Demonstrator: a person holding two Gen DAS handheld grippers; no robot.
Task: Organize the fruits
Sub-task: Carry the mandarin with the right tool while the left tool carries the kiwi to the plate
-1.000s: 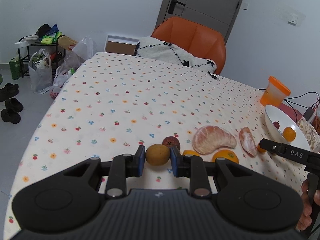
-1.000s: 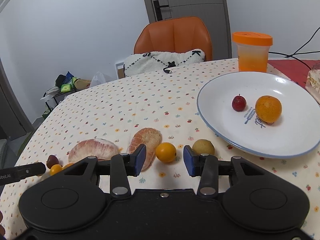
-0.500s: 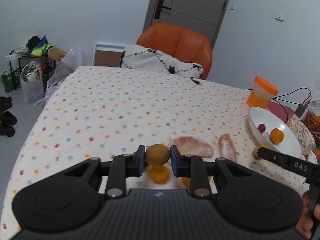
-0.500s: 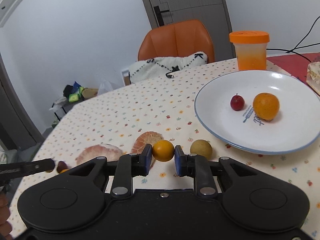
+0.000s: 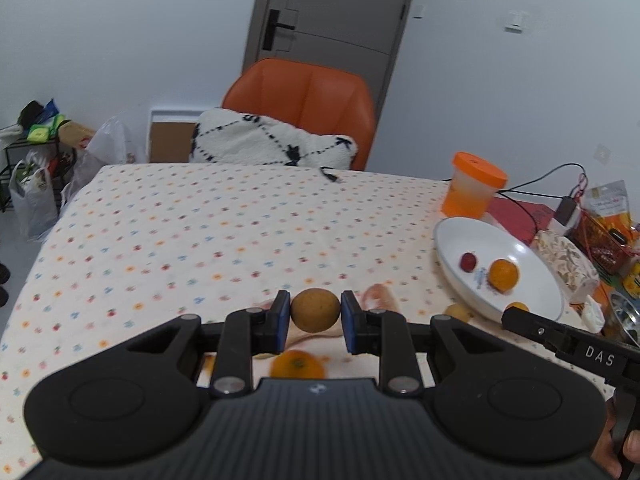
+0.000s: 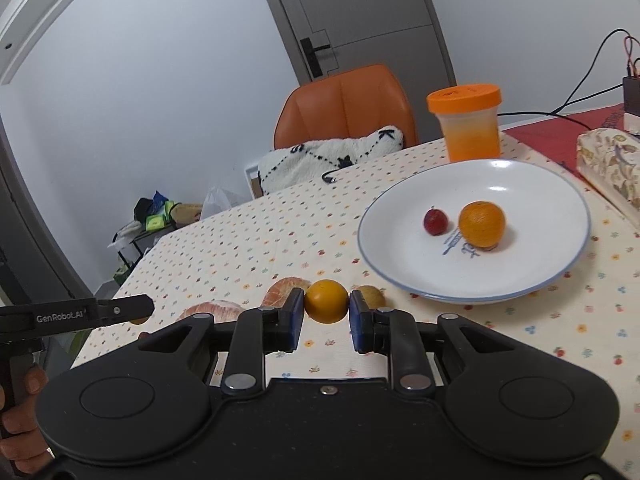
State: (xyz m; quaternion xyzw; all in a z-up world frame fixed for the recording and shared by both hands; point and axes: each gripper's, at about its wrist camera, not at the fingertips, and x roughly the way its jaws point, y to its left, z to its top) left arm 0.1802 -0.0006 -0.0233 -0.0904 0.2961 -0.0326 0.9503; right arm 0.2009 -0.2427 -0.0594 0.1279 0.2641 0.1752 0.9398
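Both pairs of fingers are clamped on fruit: the left gripper (image 5: 315,311) holds a brownish round fruit (image 5: 315,310) and the right gripper (image 6: 326,301) a small orange (image 6: 326,301), each lifted clear of the desk (image 5: 200,220). This looks like the carrying step. Next, each fruit needs bringing over the white plate (image 6: 560,200), beside the big orange (image 6: 481,224) and red berry (image 6: 435,221), and releasing gently so nothing rolls.

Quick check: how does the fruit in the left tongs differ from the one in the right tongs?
The fruit in the left tongs is dull brownish-tan and matte; the fruit in the right tongs is bright orange and smoother. The brownish one fills a wider gap between its pads than the orange one does. Both are round, clamped between blue pads and clear of the tablecloth.
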